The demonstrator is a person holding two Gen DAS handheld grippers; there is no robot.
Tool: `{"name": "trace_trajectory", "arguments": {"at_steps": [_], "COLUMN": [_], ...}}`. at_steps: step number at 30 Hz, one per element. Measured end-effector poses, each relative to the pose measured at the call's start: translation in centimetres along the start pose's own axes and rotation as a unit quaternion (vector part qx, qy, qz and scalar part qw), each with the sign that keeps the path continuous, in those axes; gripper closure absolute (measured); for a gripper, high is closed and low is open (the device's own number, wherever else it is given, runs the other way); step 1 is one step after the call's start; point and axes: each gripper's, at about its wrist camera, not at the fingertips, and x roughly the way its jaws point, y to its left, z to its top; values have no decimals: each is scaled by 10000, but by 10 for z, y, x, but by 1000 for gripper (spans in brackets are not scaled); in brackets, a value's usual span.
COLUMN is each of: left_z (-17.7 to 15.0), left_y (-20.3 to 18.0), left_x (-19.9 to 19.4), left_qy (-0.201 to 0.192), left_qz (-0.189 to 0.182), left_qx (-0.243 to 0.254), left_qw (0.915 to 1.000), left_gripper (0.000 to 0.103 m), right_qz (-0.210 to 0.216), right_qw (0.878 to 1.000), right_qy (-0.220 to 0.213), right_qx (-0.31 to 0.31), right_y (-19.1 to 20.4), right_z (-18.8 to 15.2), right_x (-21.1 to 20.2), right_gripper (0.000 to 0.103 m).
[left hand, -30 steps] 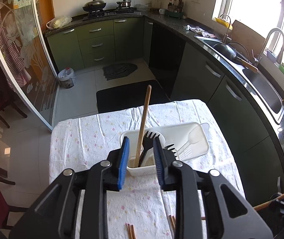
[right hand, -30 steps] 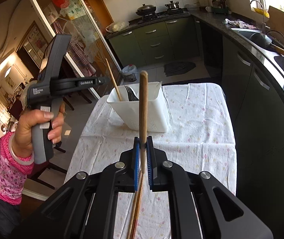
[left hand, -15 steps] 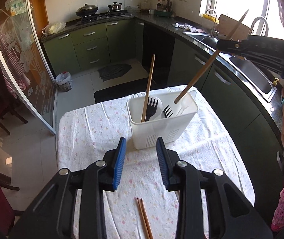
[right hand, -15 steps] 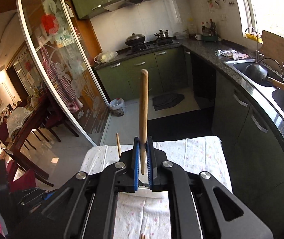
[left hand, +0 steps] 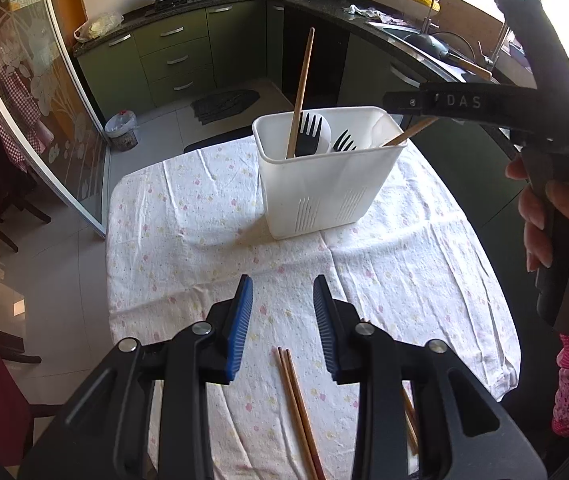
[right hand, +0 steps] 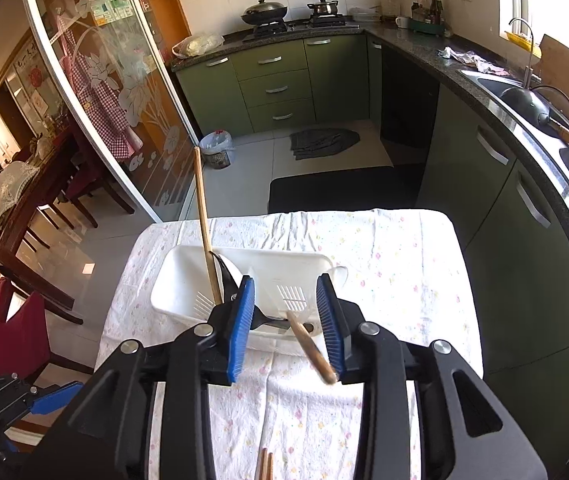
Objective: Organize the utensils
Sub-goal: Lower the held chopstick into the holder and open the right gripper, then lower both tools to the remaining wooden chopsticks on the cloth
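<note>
Right tool (right hand: 287,320) stands with blue pads apart, having just been opening; a brown wooden chopstick (right hand: 311,349) lies loose between them, leaning near the right pad, its lower end inside the white slotted plastic utensil caddy (right hand: 188,280) at frame centre. Caddy also holds a second upright wooden chopstick (right hand: 205,228) and black plastic forks (left hand: 309,136). Left tool (left hand: 282,320), low in its frame, has pads apart over nothing. A pair of brown chopsticks (left hand: 296,404) lies on the surface below it, more at lower right under the jaw. Surface wears a white floral cloth (left hand: 188,216). A hand (left hand: 556,220) at right edge grips the other tool's handle. Green kitchen cabinets (right hand: 276,84) fill the upper frame.
</note>
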Motion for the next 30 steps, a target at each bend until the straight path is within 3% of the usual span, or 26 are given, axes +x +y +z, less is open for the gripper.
{"name": "trace_trajectory", "arguments": {"at_steps": [3,6,13,20,26,30], "left_z": [-15,-38,-89,-103,-109,-110], "left_y": [-3,-5,1,-7,-3,6], "left_x": [11,33,88,110,124,130], "left_qy": [202,660,1830,2147,2340,2405], "left_qz": [6,41,58,217,341,238], "left_qx": [44,44,-199,-113,-191,-377], "left_qw": [9998,9978,9829,9764,9714,9696], "left_gripper": [73,73,73,77,86,89], "right_qz": [120,274,344,464,587,576], "right_qw": [9998,9992,9987,9978,9947,9919], "right_qy": [-144,-284,-178,294,756,1044], "right_qx": [8,-60,-319,-384,-381,-437], "right_y": [-8,-16,-30,-39,-37,-32], "right_z": [-18,-48,-123,-173,-190,-195], "right_x": [-32,-69,-124,-129,-111,-95], "right_gripper": [70,65,65,64,63,63]}}
